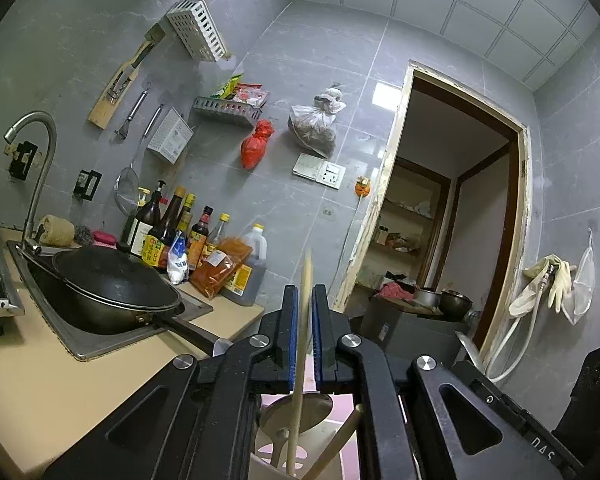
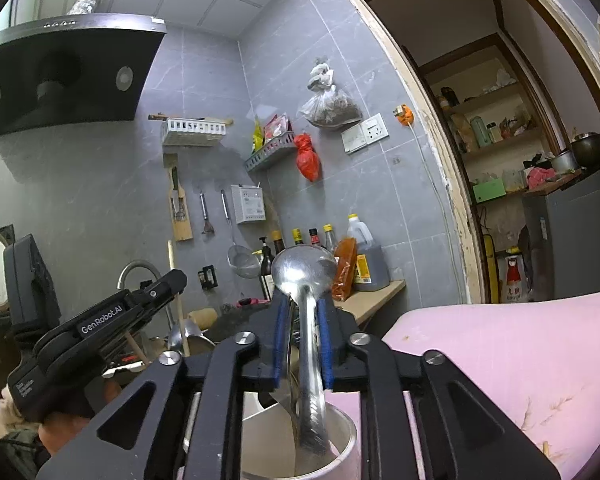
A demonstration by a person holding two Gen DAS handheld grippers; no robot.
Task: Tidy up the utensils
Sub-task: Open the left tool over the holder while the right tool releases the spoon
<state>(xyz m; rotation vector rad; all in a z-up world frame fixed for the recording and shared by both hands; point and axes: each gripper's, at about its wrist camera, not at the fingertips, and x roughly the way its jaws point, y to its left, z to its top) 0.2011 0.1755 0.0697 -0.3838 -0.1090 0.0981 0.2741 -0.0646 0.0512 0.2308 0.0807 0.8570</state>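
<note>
In the left wrist view my left gripper (image 1: 305, 290) stands around an upright wooden chopstick (image 1: 306, 280). A slit shows beside the stick, its top is blurred, and its foot reaches into a white utensil cup (image 1: 260, 464). That cup also holds a metal spoon (image 1: 300, 408) and another chopstick (image 1: 336, 444). In the right wrist view my right gripper (image 2: 304, 298) is open around the handle of a steel spoon (image 2: 304, 268). Its bowl points up, and its blurred handle end sits inside the cup (image 2: 346, 432). The left gripper (image 2: 174, 280) shows there at the left.
A black wok (image 1: 112, 280) lies in the sink (image 1: 72, 344) under the faucet (image 1: 40, 168). Sauce bottles (image 1: 168, 232) and an oil jug (image 1: 256, 264) line the counter's back. A pink surface (image 2: 500, 360) lies right of the cup. A doorway (image 1: 452, 220) opens at the right.
</note>
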